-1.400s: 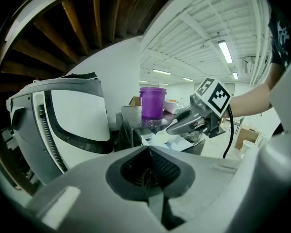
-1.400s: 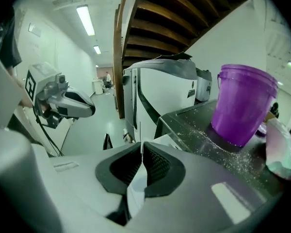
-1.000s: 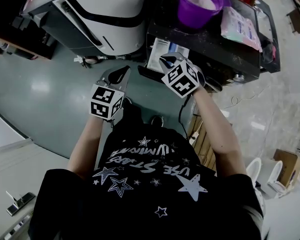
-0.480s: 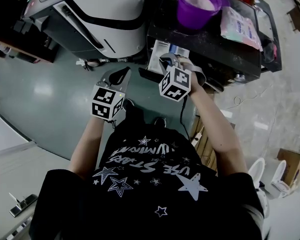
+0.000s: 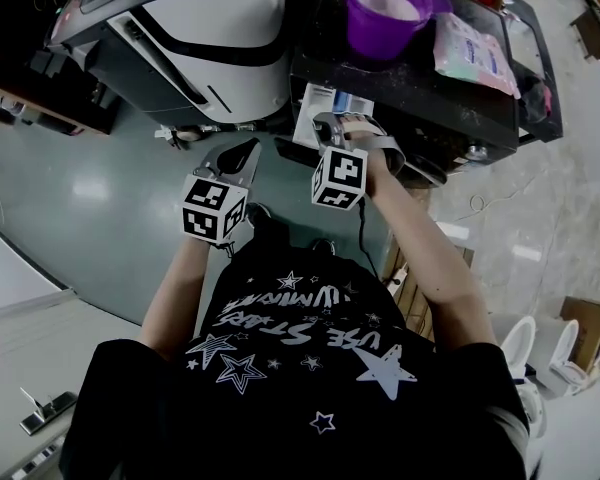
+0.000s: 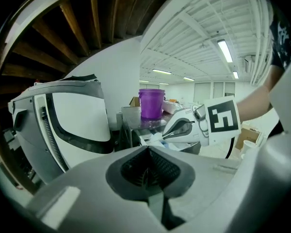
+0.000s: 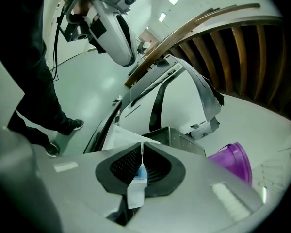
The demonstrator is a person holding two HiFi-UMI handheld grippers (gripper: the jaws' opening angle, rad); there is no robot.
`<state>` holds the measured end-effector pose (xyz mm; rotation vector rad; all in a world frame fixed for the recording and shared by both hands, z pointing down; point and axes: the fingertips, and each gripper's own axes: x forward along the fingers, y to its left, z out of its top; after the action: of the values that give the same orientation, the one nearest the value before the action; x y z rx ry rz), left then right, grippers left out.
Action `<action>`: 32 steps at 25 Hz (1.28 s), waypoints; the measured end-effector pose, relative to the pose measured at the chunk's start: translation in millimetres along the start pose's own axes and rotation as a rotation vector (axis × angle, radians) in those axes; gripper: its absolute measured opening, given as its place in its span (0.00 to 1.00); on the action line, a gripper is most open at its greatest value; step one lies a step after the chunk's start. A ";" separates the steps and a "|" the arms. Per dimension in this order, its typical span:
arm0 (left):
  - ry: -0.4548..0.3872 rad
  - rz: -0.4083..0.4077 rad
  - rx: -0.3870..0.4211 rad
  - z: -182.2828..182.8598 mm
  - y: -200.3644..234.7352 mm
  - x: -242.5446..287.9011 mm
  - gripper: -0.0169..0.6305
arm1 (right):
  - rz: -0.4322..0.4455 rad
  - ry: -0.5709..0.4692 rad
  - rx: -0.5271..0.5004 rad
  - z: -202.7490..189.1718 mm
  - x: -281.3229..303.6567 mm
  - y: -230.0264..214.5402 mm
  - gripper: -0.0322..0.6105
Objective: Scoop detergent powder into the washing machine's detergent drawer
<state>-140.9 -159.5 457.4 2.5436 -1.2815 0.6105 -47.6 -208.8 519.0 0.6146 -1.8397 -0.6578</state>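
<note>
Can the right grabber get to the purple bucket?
Probably yes: the open purple bucket stands on the black table ahead of the right gripper, which pinches a white strip; nothing lies between.

The big white black-striped machine (image 5: 210,28) runs off the top edge. Jaws hide most of the thin white-and-blue strip (image 7: 136,187).

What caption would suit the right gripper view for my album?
Right tongs shut on a thin white-and-blue piece, washing machine ahead, purple bucket at lower right.
</note>
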 end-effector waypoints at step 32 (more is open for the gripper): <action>-0.017 0.132 -0.130 -41.1 -47.7 -74.0 0.03 | 0.248 -0.376 1.189 -11.8 -60.4 -33.4 0.10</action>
<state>-152.5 -63.1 459.0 2.3794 -1.4539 0.5145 -13.1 -193.6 460.0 1.0151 -2.5261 0.6253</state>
